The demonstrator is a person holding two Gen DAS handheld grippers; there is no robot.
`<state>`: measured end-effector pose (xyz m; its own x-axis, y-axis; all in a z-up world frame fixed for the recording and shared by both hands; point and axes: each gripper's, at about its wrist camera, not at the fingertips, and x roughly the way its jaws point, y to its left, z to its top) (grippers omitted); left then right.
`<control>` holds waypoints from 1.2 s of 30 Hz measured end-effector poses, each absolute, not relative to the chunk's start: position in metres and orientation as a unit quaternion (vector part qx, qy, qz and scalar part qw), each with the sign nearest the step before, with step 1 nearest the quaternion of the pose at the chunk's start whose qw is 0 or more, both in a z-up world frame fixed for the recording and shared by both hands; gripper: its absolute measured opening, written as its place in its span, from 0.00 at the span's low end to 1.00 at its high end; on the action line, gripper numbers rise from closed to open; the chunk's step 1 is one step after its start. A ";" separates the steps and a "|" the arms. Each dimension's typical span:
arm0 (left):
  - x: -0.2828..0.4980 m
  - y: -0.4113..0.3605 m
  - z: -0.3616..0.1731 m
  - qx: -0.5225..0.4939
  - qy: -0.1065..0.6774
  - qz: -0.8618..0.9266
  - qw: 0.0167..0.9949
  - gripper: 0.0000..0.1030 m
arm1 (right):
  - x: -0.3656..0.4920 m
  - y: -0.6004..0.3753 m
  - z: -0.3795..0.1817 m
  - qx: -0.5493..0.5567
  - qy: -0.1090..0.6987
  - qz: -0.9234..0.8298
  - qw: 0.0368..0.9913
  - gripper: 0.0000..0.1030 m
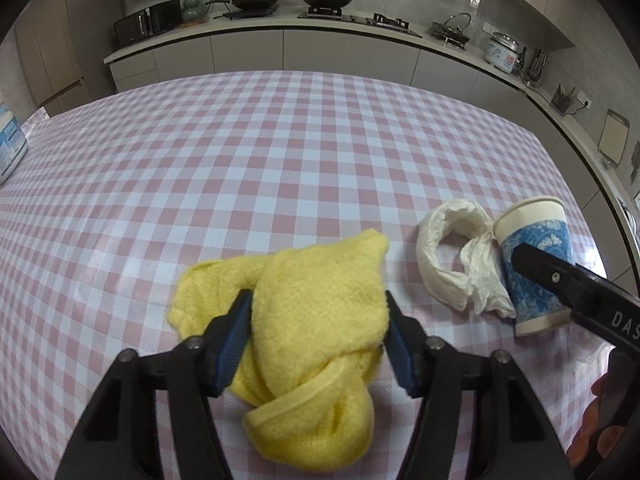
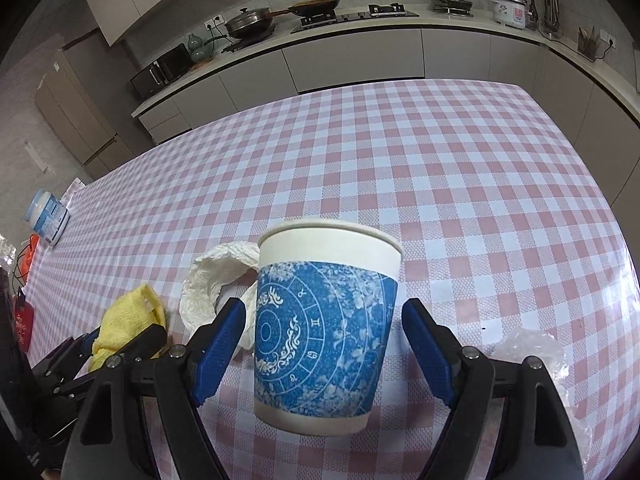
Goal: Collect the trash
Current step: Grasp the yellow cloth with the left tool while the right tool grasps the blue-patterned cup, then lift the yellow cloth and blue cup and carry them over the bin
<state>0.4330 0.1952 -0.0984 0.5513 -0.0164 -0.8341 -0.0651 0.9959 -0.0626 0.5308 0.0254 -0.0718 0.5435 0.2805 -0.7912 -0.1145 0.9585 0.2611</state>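
A crumpled yellow cloth (image 1: 320, 300) lies on the pink checked table (image 1: 280, 160), and my left gripper (image 1: 318, 320) has its blue pads pressed against both sides of it. A paper cup (image 2: 328, 256) with a blue pattern stands upright between the pads of my right gripper (image 2: 324, 320). A thin gap shows on each side of the cup, so this gripper is open. A wad of white tissue (image 2: 212, 276) lies against the cup's left side. In the left wrist view the tissue (image 1: 440, 264) and the cup (image 1: 532, 236) sit at the right, with one right finger (image 1: 540, 272) across the cup.
A crumpled clear plastic wrap (image 2: 532, 352) lies right of the cup near the table's edge. A white and blue tub (image 2: 46, 216) stands at the far left edge, with red items (image 2: 22, 320) beside it. A kitchen counter with pans runs behind the table.
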 end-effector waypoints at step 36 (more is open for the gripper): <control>0.354 0.161 -0.036 -0.060 0.411 -0.003 0.910 0.36 | 0.410 0.004 -0.024 0.070 0.411 0.193 0.888 0.63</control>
<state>0.3538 0.1610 -0.0359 0.6623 -0.0540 -0.7473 -0.0444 0.9928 -0.1111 0.4099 0.0044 -0.0242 0.5877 0.3998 -0.7034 -0.2851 0.9160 0.2824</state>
